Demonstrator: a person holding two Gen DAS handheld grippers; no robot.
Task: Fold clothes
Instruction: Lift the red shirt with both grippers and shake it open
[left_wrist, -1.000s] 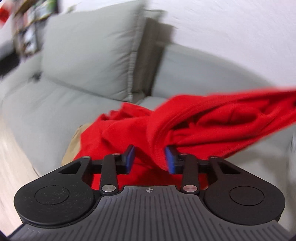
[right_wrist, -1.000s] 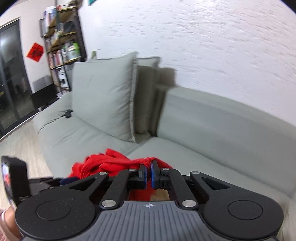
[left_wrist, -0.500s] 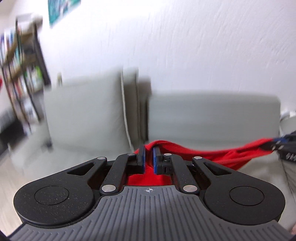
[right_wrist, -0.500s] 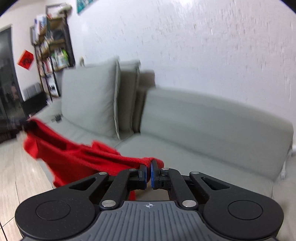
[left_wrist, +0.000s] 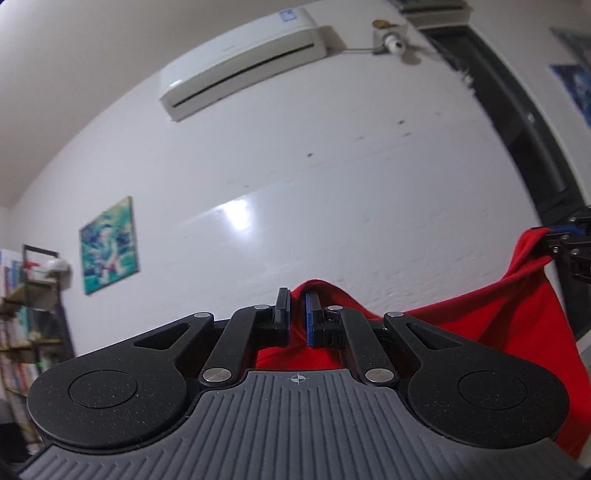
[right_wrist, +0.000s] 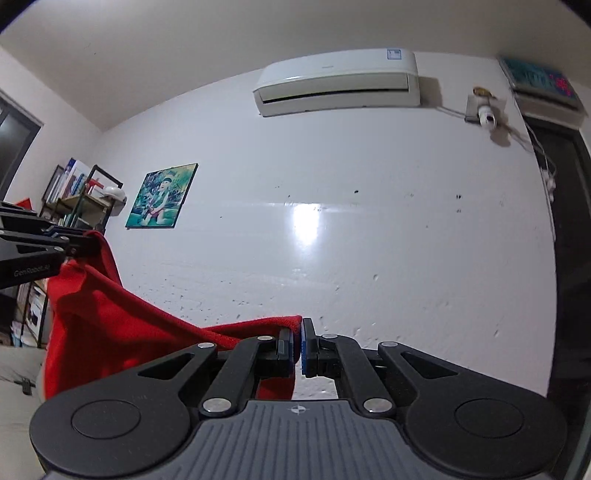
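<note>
A red garment (left_wrist: 509, 317) hangs in the air, stretched between my two grippers. My left gripper (left_wrist: 297, 295) is shut on one top corner of it, with the cloth edge bulging up between the pads. My right gripper (right_wrist: 298, 326) is shut on the other top corner of the red garment (right_wrist: 110, 321). In the left wrist view the right gripper (left_wrist: 554, 236) shows at the right edge, pinching the cloth. In the right wrist view the left gripper (right_wrist: 83, 240) shows at the left edge, likewise pinching it. The lower part of the garment is hidden below both views.
A white wall (right_wrist: 332, 240) fills both views, with an air conditioner (right_wrist: 338, 81) high up and a framed picture (right_wrist: 160, 195) to the left. A bookshelf (right_wrist: 74, 206) stands at far left, a dark doorway (left_wrist: 535, 147) at right. A strip of grey sofa (right_wrist: 18, 369) shows at lower left.
Both grippers have risen and tilted up from the sofa toward the wall. The left gripper closed on the red garment, which now hangs spread between the two instead of lying bunched.
</note>
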